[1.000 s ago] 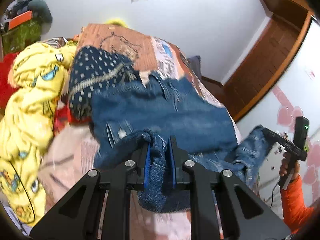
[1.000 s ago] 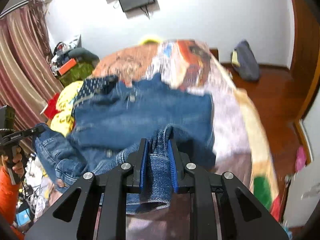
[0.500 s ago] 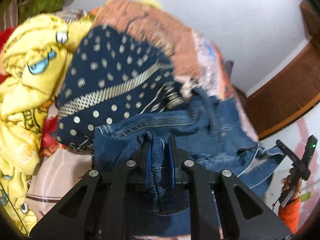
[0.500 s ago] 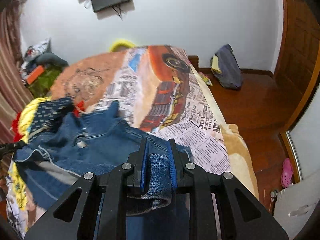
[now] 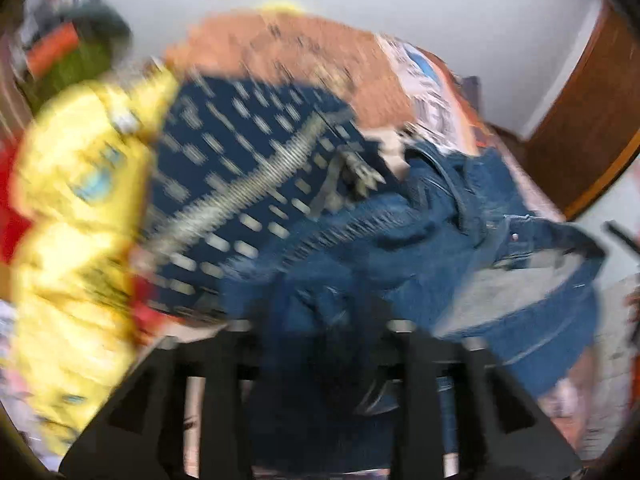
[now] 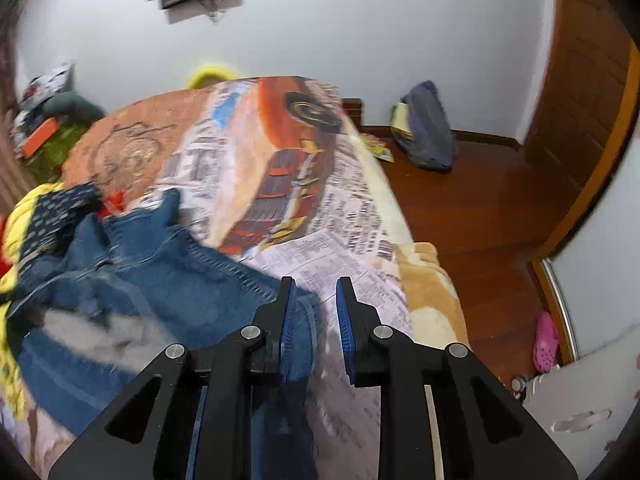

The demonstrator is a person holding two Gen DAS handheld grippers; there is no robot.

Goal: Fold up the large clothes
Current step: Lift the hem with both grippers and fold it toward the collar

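Bed (image 6: pixel 352 216) | L tool (image 5: pixel 320 320) just opened | R tool (image 6: pixel 314 312) opening, jeans (image 6: pixel 160 272) loose

blue denim jacket (image 6: pixel 168 280), newspaper-print bedspread (image 6: pixel 340 256).

Frame motion-blurred. Left gripper (image 5: pixel 320 320) at 6 o'clock: jaws have just been opening, now apart, jeans (image 5: pixel 420 248) bunched between them. Navy dotted cloth (image 5: pixel 240 168) at 10 o'clock of jeans; yellow blanket (image 5: pixel 80 220) at 9; bed (image 5: pixel 288 52) at 12.
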